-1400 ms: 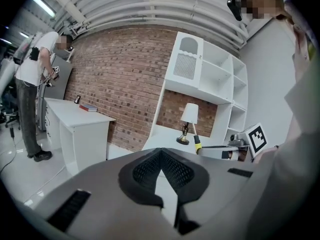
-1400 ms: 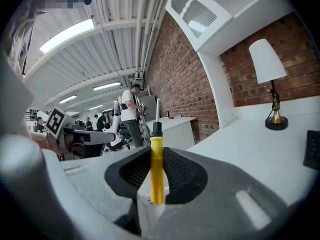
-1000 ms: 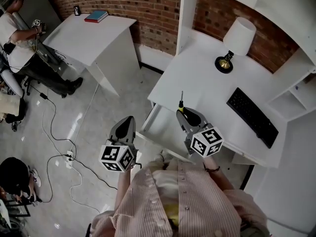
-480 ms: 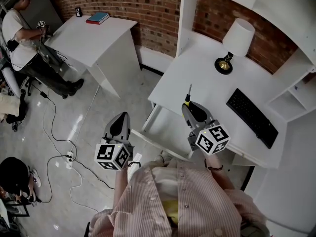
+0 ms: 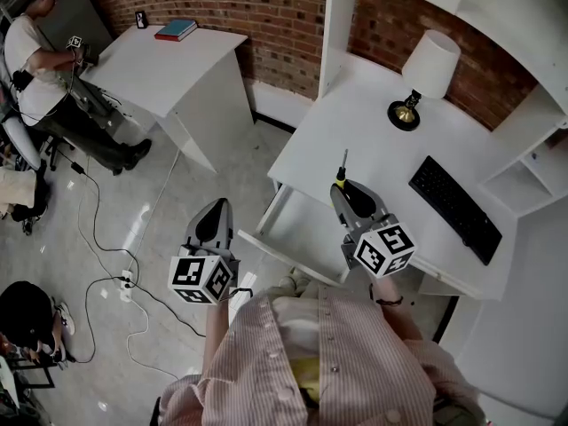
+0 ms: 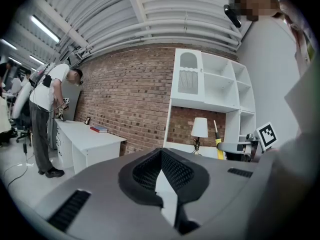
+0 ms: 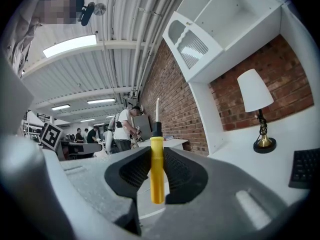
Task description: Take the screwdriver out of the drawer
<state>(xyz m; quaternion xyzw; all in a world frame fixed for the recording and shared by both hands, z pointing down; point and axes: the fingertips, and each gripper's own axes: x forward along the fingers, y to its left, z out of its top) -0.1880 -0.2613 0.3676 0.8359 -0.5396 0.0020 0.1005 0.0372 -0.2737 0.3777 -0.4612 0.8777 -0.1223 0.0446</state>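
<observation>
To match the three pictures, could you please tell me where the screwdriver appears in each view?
Head view: near centre, the screwdriver sticks up from the right gripper.
Left gripper view: right of centre, small, just right of the lamp.
Right gripper view: dead centre, yellow handle between the jaws.
Shared landmark: the lamp, in all three.

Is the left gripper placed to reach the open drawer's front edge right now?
Probably yes. The left gripper hovers just beside the open drawer, with only floor between. The right gripper, holding the screwdriver, is over the desk, clear of that path.
</observation>
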